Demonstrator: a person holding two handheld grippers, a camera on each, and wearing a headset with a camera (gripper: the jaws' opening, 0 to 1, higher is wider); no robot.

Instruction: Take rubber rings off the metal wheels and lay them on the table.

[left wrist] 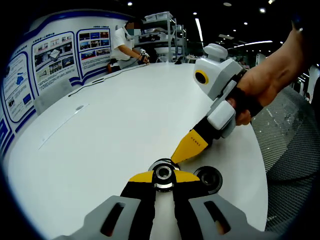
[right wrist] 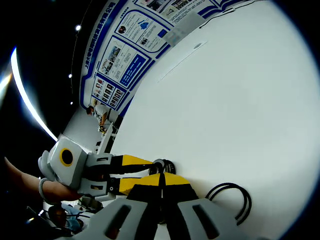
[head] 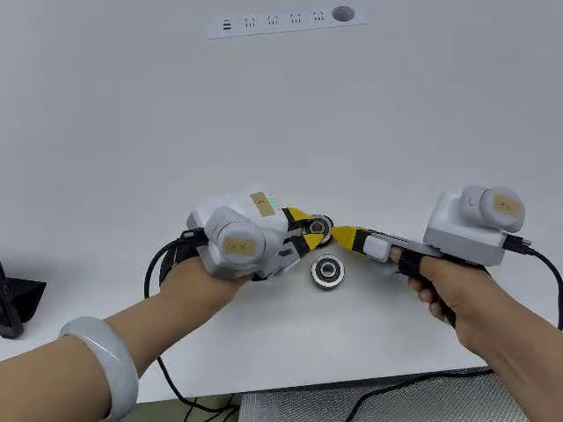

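Right gripper, 6 o'clock, yellow tips pressed together. Left gripper, 8 o'clock, clamping metal wheel. Black cable, 5 o'clock.

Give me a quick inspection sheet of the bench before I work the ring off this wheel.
Surface: white table, evenly lit.
Job's things: held wheel raised in the left jaws; loose wheel lying flat on the table beside it, dark band round its rim.
Clutter: power strip at the far edge; black stand at the left edge.
Grippers: left gripper shut on the held wheel; right gripper shut, tips at that wheel's rim, grip on the ring unclear.
Cables: left cable and right cable, both black, trail off the near edge.
Surroundings: wall posters, shelving, a person.
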